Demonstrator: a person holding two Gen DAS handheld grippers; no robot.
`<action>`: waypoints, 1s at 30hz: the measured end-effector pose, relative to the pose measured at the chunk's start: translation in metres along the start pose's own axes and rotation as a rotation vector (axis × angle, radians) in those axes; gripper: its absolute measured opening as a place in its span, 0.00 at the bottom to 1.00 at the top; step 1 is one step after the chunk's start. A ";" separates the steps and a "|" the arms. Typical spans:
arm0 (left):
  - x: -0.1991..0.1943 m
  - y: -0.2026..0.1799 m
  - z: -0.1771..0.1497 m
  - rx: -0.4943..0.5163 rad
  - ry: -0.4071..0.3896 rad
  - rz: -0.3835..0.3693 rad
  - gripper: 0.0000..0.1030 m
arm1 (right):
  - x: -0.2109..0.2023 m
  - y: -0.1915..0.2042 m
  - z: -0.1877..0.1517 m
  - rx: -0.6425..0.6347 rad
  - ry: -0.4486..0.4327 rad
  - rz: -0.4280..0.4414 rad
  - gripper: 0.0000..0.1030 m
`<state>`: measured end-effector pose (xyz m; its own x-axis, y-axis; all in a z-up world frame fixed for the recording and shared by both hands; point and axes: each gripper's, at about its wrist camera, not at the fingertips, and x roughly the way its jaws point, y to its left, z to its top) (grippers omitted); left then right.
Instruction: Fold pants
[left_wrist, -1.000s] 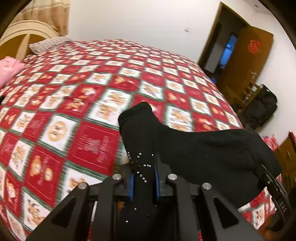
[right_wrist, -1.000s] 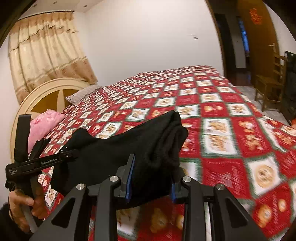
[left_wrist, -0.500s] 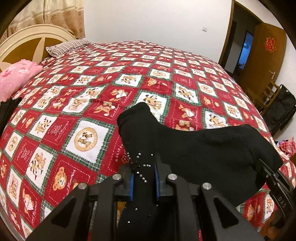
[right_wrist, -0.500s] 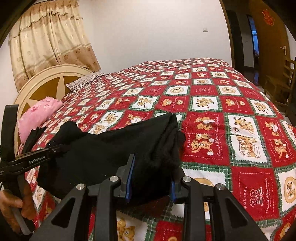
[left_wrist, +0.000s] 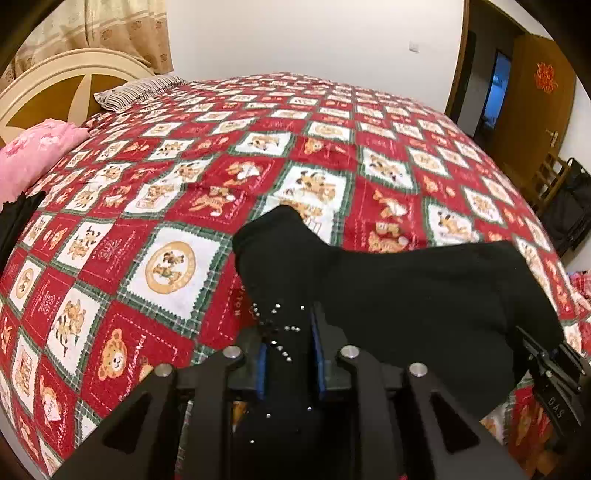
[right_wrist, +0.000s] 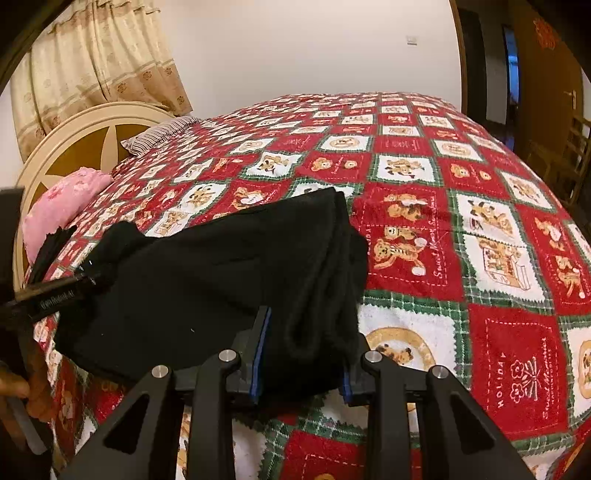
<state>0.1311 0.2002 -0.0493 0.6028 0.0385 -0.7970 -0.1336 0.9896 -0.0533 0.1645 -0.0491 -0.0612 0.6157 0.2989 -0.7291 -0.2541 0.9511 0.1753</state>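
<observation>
The black pants (left_wrist: 424, 291) are folded into a thick bundle and hang stretched between my two grippers just above the red patchwork bed cover (left_wrist: 184, 206). My left gripper (left_wrist: 288, 332) is shut on one corner, where small silver studs show on the cloth. My right gripper (right_wrist: 301, 332) is shut on the other end of the black pants (right_wrist: 221, 280), a thick stack of layers. Each gripper shows at the edge of the other's view: the right gripper (left_wrist: 554, 373), the left gripper (right_wrist: 51, 291).
A pink pillow (left_wrist: 33, 155) and a striped pillow (left_wrist: 136, 92) lie by the cream headboard (right_wrist: 85, 136). A dark garment (left_wrist: 16, 221) lies at the bed's left edge. A wooden chair (left_wrist: 550, 177), a black bag (left_wrist: 569, 214) and a door (left_wrist: 535, 103) stand to the right.
Both grippers have carried the held pants forward and lower over the bed. The bed cover looks closer and the headboard has come into fuller view. The grips have not changed.
</observation>
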 end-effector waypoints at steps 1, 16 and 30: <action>0.003 0.001 -0.001 0.003 0.012 0.010 0.29 | 0.001 -0.001 0.000 0.002 0.003 0.002 0.31; 0.029 0.035 -0.003 -0.077 0.047 0.065 0.96 | 0.025 0.005 0.018 -0.027 0.018 -0.047 0.34; -0.013 0.050 -0.024 -0.061 0.042 0.086 0.95 | -0.035 -0.004 0.013 0.008 -0.122 -0.108 0.49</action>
<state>0.0970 0.2461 -0.0559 0.5537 0.1162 -0.8246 -0.2319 0.9726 -0.0187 0.1536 -0.0623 -0.0276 0.7256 0.2014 -0.6580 -0.1757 0.9787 0.1059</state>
